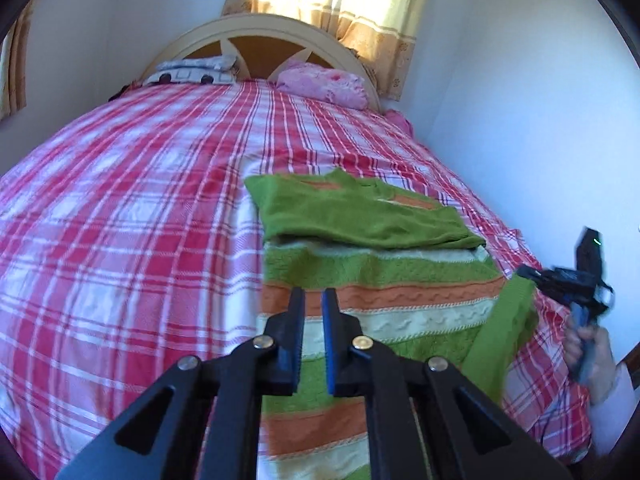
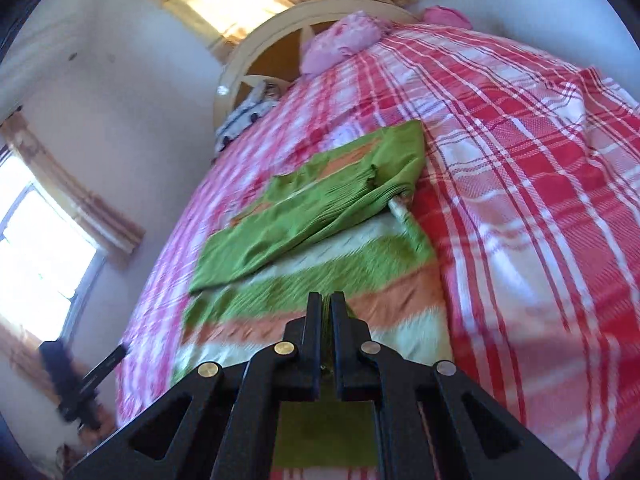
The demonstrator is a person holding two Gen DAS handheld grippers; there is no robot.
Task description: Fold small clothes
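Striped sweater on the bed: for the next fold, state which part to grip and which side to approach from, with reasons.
Probably the near hem corners, approached from the foot of the bed. The sweater lies flat with its folded sleeves at the far end, so the near edge is free to lift over. The right gripper is shut on green cloth at its right edge.
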